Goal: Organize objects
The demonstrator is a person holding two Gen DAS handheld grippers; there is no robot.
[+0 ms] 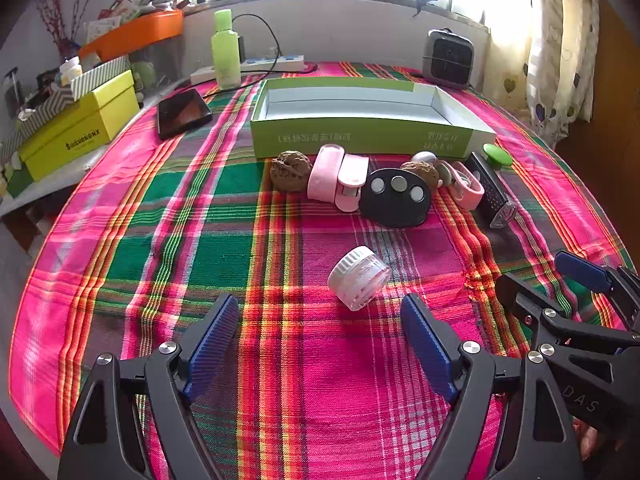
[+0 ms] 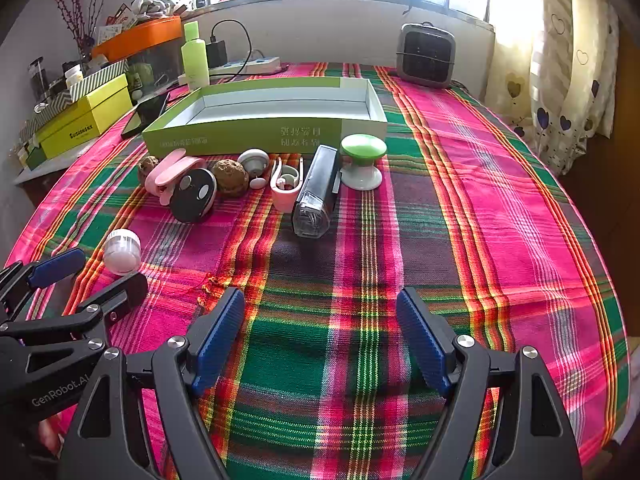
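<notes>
Left wrist view: left gripper (image 1: 320,344) spread wide and empty, aimed at the small jar (image 1: 359,277) lying on its side just ahead, apart from the clutter lined along the open green box (image 1: 360,136). Right wrist view: right gripper (image 2: 320,340) likewise spread, over bare plaid cloth (image 2: 460,220), presumably awaiting its turn

Tray (image 1: 360,136) behind row of small items; jar (image 1: 359,278) lying alone before row, nearest left tool (image 1: 320,344).
</notes>
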